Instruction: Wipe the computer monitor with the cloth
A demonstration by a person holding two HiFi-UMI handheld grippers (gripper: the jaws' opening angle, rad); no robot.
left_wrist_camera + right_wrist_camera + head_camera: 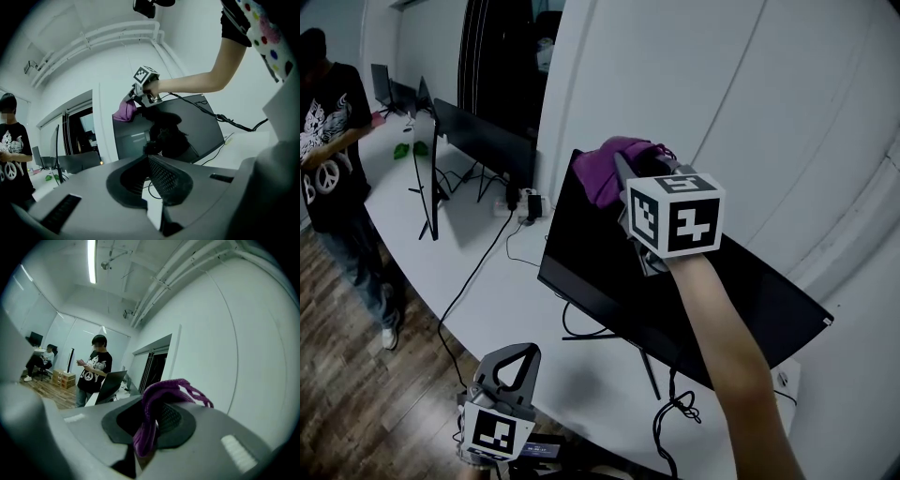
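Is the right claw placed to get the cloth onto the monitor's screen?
Likely yes: the right claw, shut on the cloth, is at the top corner of the monitor; nothing stands before it, and the left claw sits low, clear.

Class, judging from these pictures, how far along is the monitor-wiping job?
Done: the right claw is shut on the purple cloth. In hand: the cloth sits at the top corner of the monitor. Left: wiping down across it; how much is already wiped cannot be told. The left claw hangs shut, empty.
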